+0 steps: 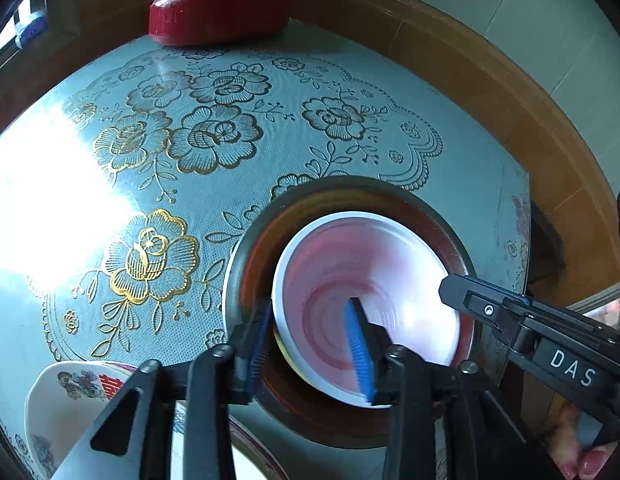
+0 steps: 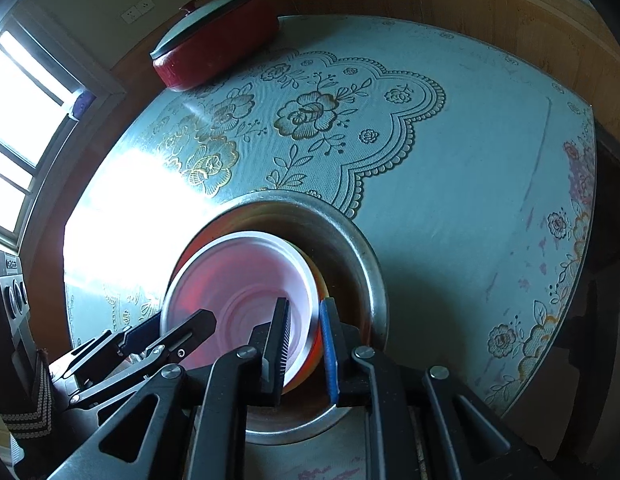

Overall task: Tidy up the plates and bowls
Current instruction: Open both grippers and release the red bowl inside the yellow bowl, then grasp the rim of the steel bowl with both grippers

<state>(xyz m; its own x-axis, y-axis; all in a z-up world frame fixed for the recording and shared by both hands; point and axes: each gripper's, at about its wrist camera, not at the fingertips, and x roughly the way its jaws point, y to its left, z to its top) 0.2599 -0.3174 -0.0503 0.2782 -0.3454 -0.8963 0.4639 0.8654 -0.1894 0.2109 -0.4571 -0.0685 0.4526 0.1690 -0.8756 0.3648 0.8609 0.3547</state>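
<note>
Both grippers straddle the rim of the white bowl (image 1: 366, 304), one finger inside and one outside. On the left gripper (image 1: 310, 344) the jaws stand fairly wide, with a visible gap at the wall; on the right gripper (image 2: 306, 344) they are narrow, nearly pinching, though contact is hard to confirm. That bowl sits nested in the steel bowl (image 2: 362, 248) on the table (image 2: 450, 200). Another plate (image 1: 66, 396) lies near the left.

Judged risks: with uneven grip, a lift could tilt the bowl or slip it, and dragging might pull the steel bowl along.
</note>
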